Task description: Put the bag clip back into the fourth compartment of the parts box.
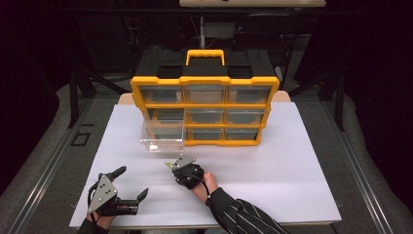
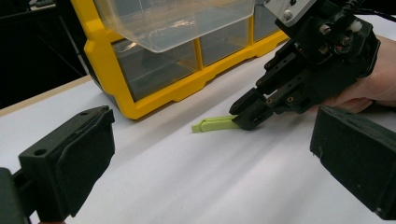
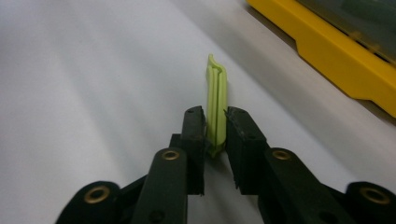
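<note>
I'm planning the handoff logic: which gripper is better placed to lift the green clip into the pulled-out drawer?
The right gripper: it is already shut on the green clip, close to the open drawer. The left gripper sits open, farther back.

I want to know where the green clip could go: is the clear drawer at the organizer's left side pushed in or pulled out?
Pulled out. The clear drawer juts forward from the yellow organizer, overhanging the table; it looks empty.

light: bright table (image 1: 292,161), dark surround | shadows: soft | focus: near jaws perhaps blurred
</note>
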The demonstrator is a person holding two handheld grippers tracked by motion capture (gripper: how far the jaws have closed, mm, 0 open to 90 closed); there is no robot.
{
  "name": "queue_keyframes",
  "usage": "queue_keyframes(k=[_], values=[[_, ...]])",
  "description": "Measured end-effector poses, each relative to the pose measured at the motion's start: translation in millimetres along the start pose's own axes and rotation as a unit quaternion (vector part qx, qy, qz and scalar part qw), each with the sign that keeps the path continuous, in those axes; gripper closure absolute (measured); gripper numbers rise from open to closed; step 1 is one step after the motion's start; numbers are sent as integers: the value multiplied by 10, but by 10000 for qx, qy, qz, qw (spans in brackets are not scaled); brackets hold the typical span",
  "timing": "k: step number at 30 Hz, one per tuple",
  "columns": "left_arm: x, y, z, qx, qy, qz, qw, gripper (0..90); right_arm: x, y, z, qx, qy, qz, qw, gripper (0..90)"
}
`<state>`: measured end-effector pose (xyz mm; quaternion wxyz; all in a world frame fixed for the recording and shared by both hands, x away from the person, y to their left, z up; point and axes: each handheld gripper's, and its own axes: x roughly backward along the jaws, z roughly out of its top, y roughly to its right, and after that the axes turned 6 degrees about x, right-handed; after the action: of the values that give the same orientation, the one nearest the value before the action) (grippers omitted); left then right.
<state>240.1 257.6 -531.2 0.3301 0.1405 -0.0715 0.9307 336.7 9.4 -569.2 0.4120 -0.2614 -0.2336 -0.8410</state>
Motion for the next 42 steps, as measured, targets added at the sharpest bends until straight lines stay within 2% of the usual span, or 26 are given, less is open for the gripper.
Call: queue_keyframes(k=[4, 11, 21, 31, 37, 42], values=[[2, 1, 0, -5, -9, 5, 10000, 1, 8, 5, -5, -88, 38, -5, 10000, 804], [12, 1, 3, -13, -5, -5, 10000, 1, 86, 28, 11, -88, 141, -17, 9999, 806], [20, 5, 7, -28, -14, 2, 10000, 1, 169, 42, -10, -78, 114, -34, 9999, 807], [23, 4, 8, -44, -12, 6, 10000, 1, 252, 82, -3, -95, 148, 53, 9998, 806], [20, 3, 7, -47, -21, 11, 10000, 1, 303, 120, -8, -222, 97, 155, 9996, 806], [22, -2, 6, -42, -22, 21, 10000, 1, 359, 184, -16, -279, 89, 142, 9995, 806]])
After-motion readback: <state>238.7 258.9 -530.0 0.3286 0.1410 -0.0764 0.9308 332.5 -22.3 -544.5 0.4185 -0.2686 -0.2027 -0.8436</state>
